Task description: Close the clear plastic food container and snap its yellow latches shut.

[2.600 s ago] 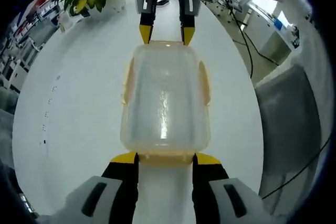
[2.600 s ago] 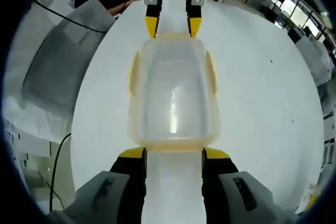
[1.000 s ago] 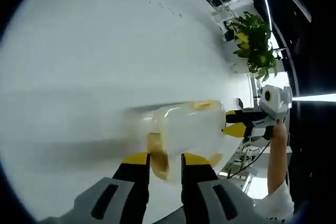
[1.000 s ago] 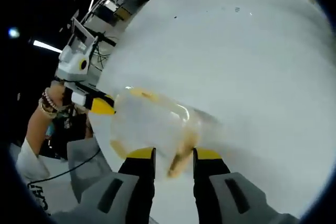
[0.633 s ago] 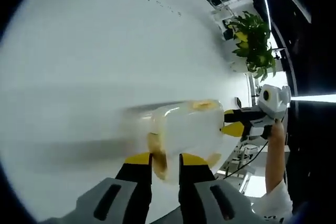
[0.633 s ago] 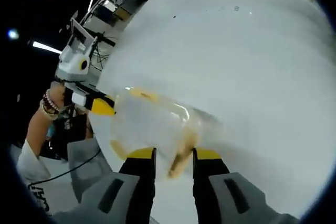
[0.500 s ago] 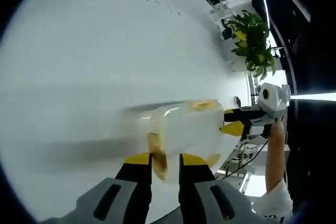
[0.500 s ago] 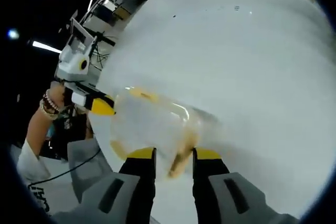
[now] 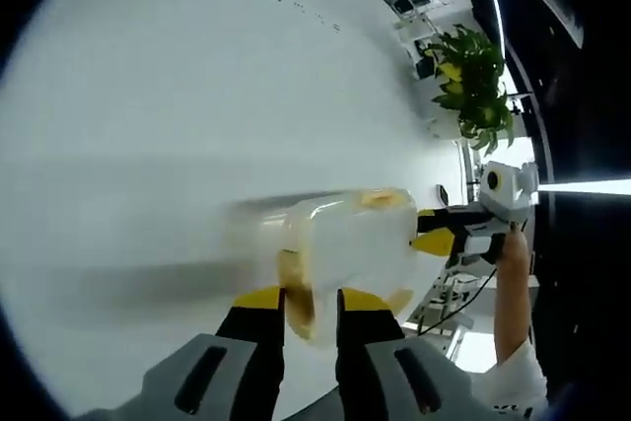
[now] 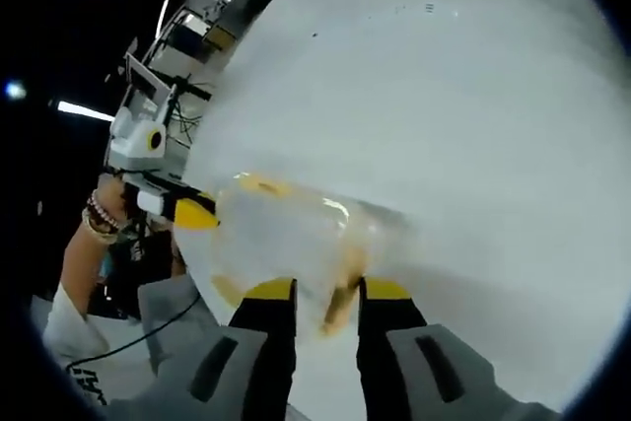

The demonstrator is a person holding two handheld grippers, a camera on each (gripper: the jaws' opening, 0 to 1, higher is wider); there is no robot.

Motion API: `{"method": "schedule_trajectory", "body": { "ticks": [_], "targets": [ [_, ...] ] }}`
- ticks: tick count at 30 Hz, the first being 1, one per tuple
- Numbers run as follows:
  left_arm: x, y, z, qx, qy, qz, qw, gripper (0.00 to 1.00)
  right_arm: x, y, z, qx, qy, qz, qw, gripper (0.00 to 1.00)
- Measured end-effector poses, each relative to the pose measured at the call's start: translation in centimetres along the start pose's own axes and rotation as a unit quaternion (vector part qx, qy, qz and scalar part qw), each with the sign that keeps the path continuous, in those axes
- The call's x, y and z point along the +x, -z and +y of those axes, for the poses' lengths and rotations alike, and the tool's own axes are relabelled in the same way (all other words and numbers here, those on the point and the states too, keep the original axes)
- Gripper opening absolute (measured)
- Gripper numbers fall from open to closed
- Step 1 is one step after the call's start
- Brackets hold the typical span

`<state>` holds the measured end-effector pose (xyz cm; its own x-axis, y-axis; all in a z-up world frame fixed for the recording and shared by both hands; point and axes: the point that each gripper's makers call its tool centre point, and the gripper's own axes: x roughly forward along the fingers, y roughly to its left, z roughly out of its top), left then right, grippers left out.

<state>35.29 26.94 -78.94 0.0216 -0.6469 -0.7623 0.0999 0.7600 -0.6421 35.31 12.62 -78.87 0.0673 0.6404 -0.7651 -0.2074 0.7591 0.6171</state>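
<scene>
Container (image 9: 345, 244), no readable label; left tool (image 9: 299, 299) and right tool (image 10: 326, 289) each clamping a yellow latch (image 9: 294, 293)

White round table (image 9: 148, 125), clear container (image 9: 345, 244) apparently resting on it

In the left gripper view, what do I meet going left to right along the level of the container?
Bare white table → clear container → the right gripper at its far end → person's hand holding it.

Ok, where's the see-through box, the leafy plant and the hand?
clear box (image 9: 345, 244), left gripper view, its clear side wall.
plant (image 9: 471, 81), left gripper view, its green leaves.
hand (image 10: 99, 219), right gripper view, the braceleted wrist.
</scene>
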Motion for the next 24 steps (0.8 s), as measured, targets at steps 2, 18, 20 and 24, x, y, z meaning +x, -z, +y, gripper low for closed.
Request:
{"method": "schedule_trajectory", "body": {
  "ticks": [2,18,20,24],
  "targets": [
    [0.0,0.0,-0.1,0.009,-0.002,0.000,1.0000,0.12,0.3,0.3,0.0,-0.012,-0.003,-0.007,0.9999,0.18],
    [-2.5,-2.8,-2.4,0.402,-0.127,-0.074,0.9036,0.47,-1.4,-1.5,-0.6,-0.210,0.079,0.020,0.9743,0.26],
    [-2.9,-2.9,-3.8,0.455,-0.115,-0.091,0.8783,0.42,-2.3,-3.0,0.1,-0.230,0.076,-0.011,0.9703,0.20],
    [-2.6,-2.5,-8.3,0.488,-0.031,-0.156,0.8585,0.10,-2.7,-5.3,4.4,-0.284,0.025,-0.070,0.9560,0.00]
  ]
}}
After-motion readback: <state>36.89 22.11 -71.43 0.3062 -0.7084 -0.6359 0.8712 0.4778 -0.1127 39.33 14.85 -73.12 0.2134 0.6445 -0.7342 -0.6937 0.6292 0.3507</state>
